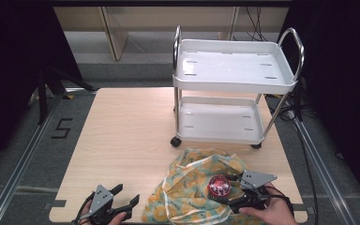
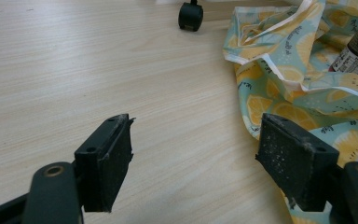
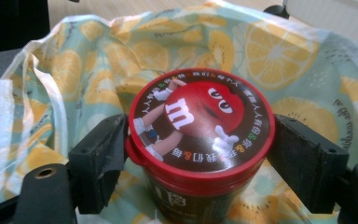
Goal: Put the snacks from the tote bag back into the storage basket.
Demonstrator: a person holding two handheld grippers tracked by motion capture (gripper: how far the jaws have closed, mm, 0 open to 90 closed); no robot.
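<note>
Red-lidded tub on a lemon-print bag

The tub (image 3: 200, 140) has a red lid printed with a red candy figure bearing a white "m", white gloves and a dark ring of white and coloured lettering; its body is dark brown. The bag (image 1: 190, 187) is pale teal with yellow lemon slices and white edging. The cart (image 1: 234, 65) is white with chrome rails and black wheels. The table (image 1: 122, 136) is light wood grain. The jaws are black.
</note>
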